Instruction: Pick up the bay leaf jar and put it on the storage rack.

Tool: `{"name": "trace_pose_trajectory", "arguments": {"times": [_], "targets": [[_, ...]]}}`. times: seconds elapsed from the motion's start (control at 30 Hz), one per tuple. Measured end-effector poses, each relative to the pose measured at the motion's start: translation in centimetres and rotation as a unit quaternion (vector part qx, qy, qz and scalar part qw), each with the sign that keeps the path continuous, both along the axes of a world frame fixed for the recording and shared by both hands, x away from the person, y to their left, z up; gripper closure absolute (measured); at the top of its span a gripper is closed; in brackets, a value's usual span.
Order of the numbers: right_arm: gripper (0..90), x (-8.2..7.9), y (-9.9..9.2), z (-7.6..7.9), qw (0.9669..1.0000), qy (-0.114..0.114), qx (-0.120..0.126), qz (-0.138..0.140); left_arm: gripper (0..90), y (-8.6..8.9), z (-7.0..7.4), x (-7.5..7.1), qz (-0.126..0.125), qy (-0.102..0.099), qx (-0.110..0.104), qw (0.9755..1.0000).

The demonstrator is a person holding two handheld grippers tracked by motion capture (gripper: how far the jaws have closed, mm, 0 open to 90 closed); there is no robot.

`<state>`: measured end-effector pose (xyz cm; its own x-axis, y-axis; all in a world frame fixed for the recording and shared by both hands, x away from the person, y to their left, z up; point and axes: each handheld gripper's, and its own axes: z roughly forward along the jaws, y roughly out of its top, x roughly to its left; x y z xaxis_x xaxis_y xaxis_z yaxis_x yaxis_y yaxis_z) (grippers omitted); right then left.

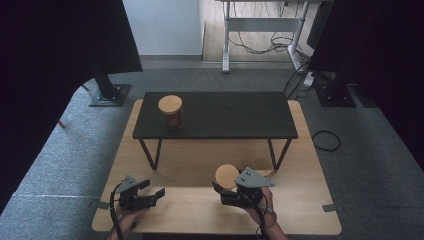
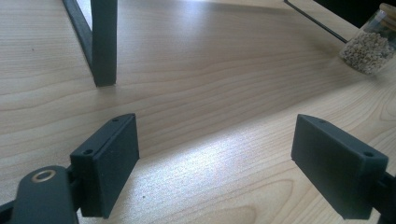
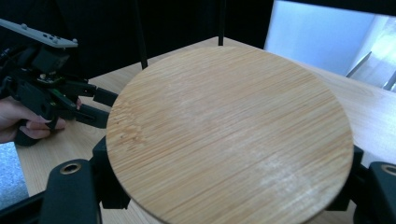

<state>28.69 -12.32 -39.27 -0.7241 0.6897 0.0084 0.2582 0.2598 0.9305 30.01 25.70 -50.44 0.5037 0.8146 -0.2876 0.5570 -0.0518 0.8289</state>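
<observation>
1. The right gripper (image 1: 226,192) is found at about 5 o'clock on the wooden table (image 1: 200,165), its jaws closed on a glass jar with a bamboo lid (image 1: 227,176); in the right gripper view the lid (image 3: 229,135) is seen from above with a pad at each side below its rim

2. The jar is judged rigid, smooth-walled and breakable; the grain-like fill seen in the left gripper view (image 2: 369,44) suggests moderate weight. A hold on the glass body just under the lid, as now taken, is judged sound; slip is the main risk if the jar is tilted

3. The left gripper (image 1: 152,192) is recorded at about 7 o'clock, low over the table, jaws spread wide with nothing between them; bare wood is seen between its pads (image 2: 112,163)

4. Toward 12 o'clock a black raised shelf (image 1: 215,115) is set on thin legs (image 1: 155,152); its front edge and legs are judged the obstruction to any lift onto it

5. At about 11 o'clock on the shelf a second lidded jar (image 1: 171,112) is noted upright, well apart from the held one

6. Beyond, grey carpet (image 1: 350,150) and a desk frame with cables (image 1: 260,30) are noted
</observation>
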Motion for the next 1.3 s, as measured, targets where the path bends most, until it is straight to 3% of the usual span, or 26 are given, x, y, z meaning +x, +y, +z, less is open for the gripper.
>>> {"name": "trace_pose_trajectory", "arguments": {"times": [0.3, 0.83, 1.3], "targets": [[24.6, 0.0, -0.1, 1.0, 0.9997, -0.012, 0.009, 0.019, 14.5, 0.0, 0.0, 0.0, 0.000, 0.001, 0.001, 1.0000], [24.6, 0.4, -0.5, 3.2, 0.9993, -0.030, 0.012, 0.017, 14.6, -0.1, 0.0, 0.0, 0.000, 0.001, 0.003, 1.0000], [24.8, 1.9, -0.6, 4.0, 0.9992, -0.019, 0.030, 0.016, 14.6, -0.1, 0.0, 0.0, 0.001, 0.002, 0.002, 1.0000]]}}
